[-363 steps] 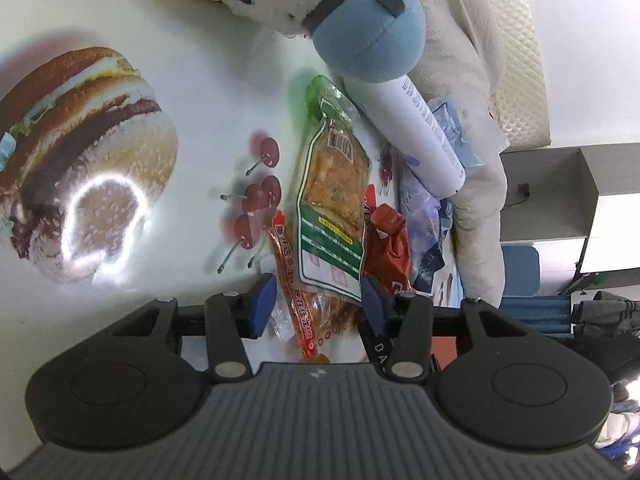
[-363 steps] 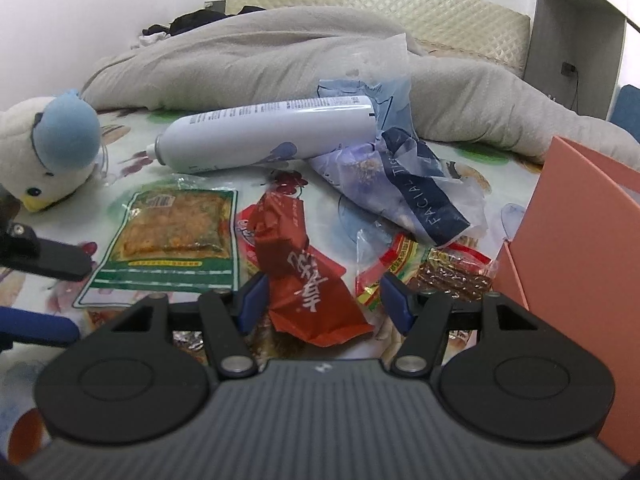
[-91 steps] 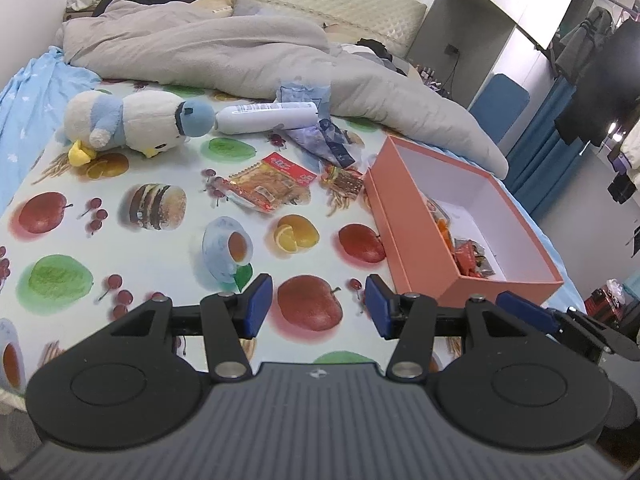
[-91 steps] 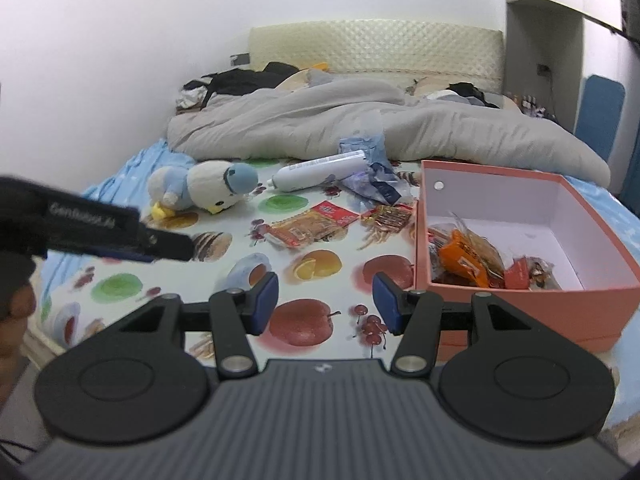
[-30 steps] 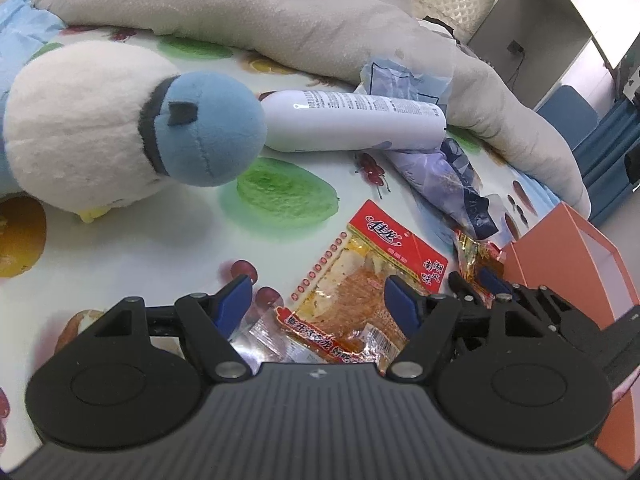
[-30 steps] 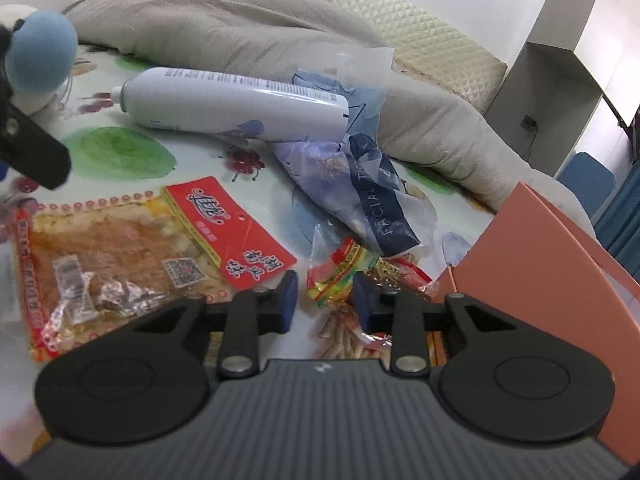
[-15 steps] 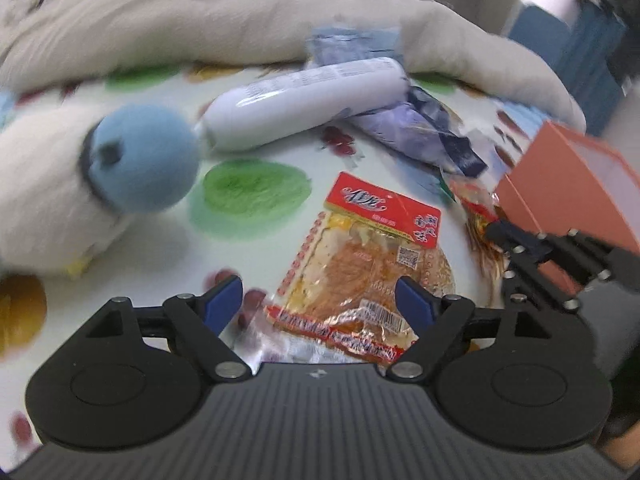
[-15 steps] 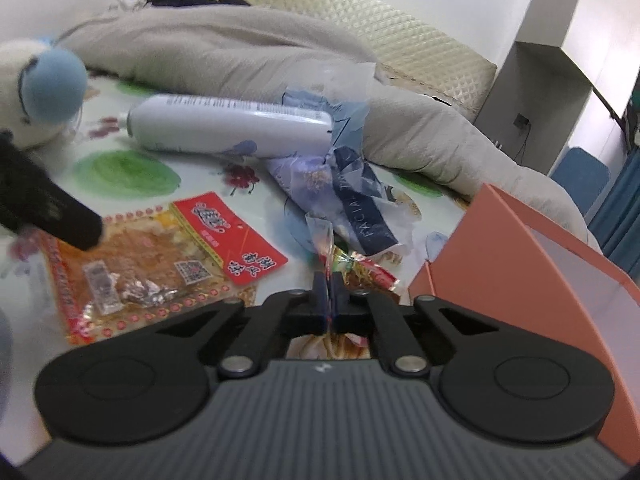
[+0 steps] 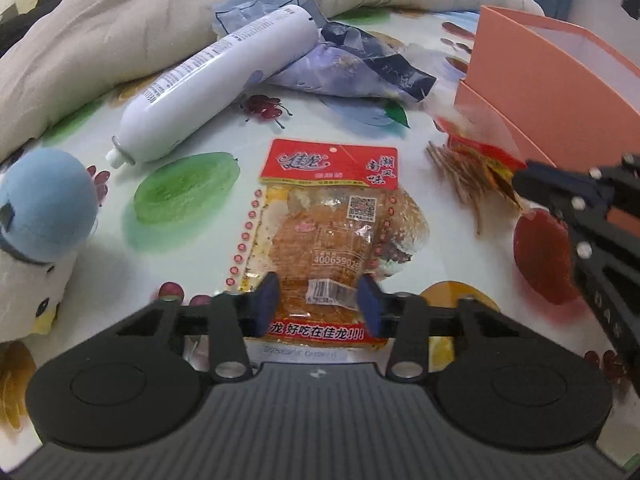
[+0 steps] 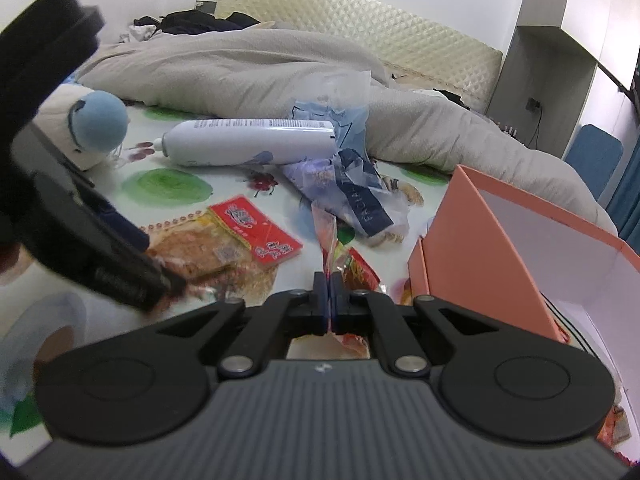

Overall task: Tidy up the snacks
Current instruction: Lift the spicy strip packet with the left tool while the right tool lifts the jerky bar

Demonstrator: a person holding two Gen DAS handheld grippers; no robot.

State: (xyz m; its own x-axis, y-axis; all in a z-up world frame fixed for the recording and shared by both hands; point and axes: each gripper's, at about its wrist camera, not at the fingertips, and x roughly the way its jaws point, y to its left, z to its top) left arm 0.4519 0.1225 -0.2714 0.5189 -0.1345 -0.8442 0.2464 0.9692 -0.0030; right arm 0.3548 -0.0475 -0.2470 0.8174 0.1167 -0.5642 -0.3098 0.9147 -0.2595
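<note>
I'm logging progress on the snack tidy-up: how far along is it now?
Done: cannot tell, box contents are hidden. In hand: right claw pinches the small snack packet; left claw, just closing, straddles the red-topped snack pack. Left: boxing both.

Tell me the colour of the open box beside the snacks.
Salmon-orange outside, white inside: the box, clearest in the right wrist view.
</note>
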